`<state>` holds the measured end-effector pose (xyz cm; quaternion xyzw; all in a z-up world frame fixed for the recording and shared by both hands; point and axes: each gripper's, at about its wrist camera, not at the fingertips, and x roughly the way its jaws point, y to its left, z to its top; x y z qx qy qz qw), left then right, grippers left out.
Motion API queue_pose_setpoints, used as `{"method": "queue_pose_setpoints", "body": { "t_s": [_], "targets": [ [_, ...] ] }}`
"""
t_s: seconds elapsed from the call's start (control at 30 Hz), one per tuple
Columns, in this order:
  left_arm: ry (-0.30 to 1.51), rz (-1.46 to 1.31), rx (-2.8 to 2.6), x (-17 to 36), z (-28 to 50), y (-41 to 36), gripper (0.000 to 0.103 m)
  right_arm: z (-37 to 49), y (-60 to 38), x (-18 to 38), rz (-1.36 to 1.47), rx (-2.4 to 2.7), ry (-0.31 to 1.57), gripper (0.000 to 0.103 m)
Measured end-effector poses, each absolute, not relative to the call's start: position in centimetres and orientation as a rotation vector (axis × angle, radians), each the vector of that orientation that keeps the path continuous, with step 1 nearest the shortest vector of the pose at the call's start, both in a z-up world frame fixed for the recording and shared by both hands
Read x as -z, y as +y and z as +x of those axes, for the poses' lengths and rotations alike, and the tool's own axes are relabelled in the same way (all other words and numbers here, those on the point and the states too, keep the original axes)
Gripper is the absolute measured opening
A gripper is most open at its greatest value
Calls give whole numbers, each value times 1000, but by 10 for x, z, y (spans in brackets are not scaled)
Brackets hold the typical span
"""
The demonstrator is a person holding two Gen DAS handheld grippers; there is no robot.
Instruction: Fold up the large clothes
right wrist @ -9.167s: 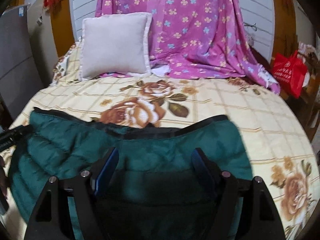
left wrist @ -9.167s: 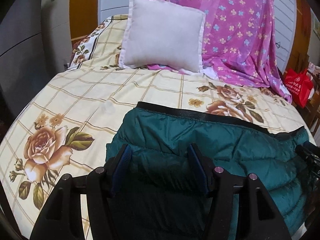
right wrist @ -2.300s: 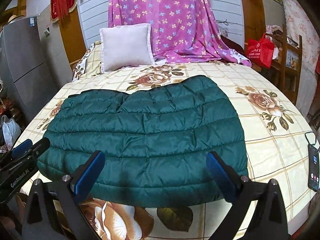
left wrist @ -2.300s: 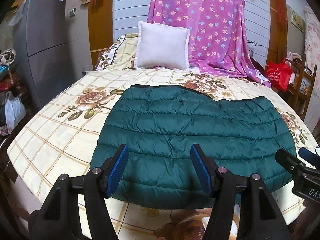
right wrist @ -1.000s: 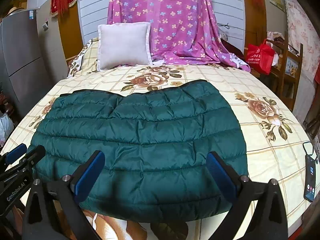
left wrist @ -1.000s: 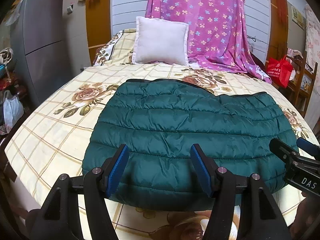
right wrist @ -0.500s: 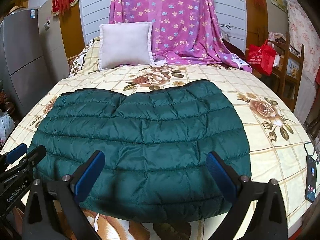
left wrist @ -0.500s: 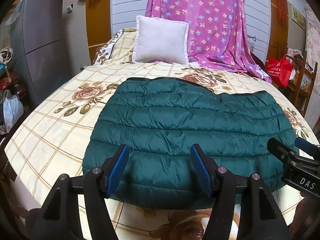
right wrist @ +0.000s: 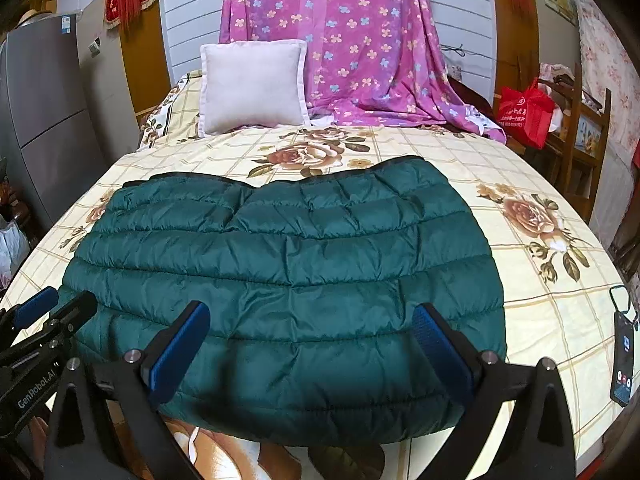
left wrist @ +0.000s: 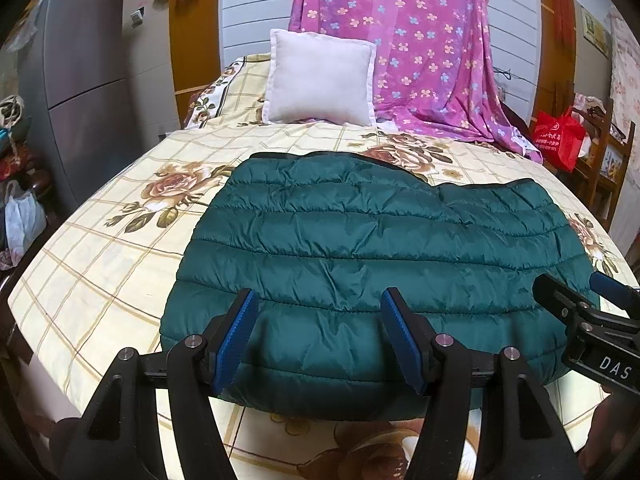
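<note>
A dark green quilted jacket [left wrist: 360,248] lies folded into a wide, rounded bundle on a bed [left wrist: 100,248] covered by a cream checked sheet with rose prints, its near edge close to the foot of the bed. The left hand-held gripper [left wrist: 316,332] hangs just above the jacket's near left part with its blue-padded fingers [left wrist: 236,334] spread apart and nothing between them. The right hand-held gripper [right wrist: 310,354] hangs over the near right part of the jacket [right wrist: 288,272], its fingers [right wrist: 180,350] set wider still and likewise empty; in the left camera its tip shows at the right edge, beside the jacket's right end. Behind the jacket a pale square pillow [left wrist: 320,78] stands against the head of the bed, next to a pink flowered cloth [left wrist: 420,48] draped down over it. A phone [right wrist: 623,364] lies on the sheet well to the right of the jacket. A red bag [right wrist: 524,118] sits beyond the bed's right side and a grey fridge [left wrist: 80,92] stands to its left.
</note>
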<state>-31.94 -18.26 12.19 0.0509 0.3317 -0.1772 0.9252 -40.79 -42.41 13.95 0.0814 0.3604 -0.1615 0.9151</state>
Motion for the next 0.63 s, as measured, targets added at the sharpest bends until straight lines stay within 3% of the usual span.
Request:
{"method": "queue_pose_setpoints", "body": {
  "t_s": [0.63],
  "targets": [
    [698,66,382,-117,-315,-180,46,-403,-424,-134,178,321,758,103]
  ]
}}
